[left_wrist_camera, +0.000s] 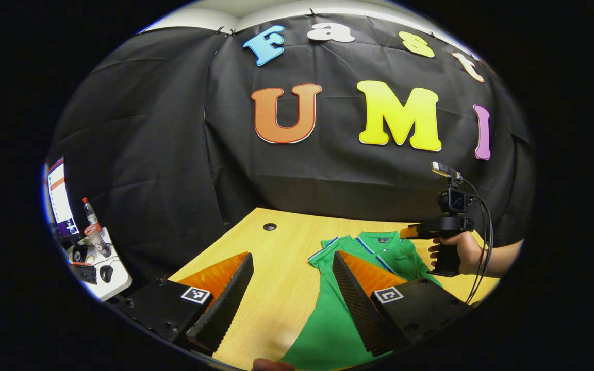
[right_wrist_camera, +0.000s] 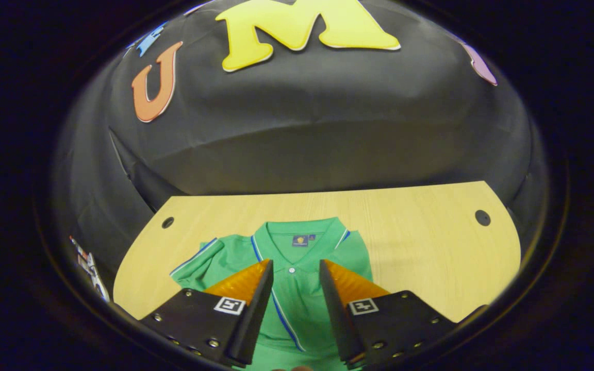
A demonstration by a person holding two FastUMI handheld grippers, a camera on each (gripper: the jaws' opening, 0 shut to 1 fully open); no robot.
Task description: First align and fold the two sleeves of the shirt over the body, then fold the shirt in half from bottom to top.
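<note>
A green polo shirt [right_wrist_camera: 351,255] with blue and white trim lies flat on the wooden table [right_wrist_camera: 421,247], collar [right_wrist_camera: 297,237] towards the wall. One short sleeve [right_wrist_camera: 199,260] sticks out sideways; on the other side the shirt ends in a straight edge, and a blue-trimmed strip [right_wrist_camera: 282,309] runs across the chest. My right gripper [right_wrist_camera: 296,264] hovers open over the chest just below the collar, nothing between its fingers. My left gripper [left_wrist_camera: 292,255] is wide open over the table beside the shirt [left_wrist_camera: 323,319]. A hand holds the right gripper [left_wrist_camera: 415,232] above the collar.
Round cable holes [right_wrist_camera: 482,217] [right_wrist_camera: 167,222] mark the table's far corners. Bare wood [left_wrist_camera: 286,278] lies left of the shirt. A white side desk [left_wrist_camera: 96,268] with a bottle, keyboard, mouse and monitor stands off the table's left edge. The black cloth wall closes the back.
</note>
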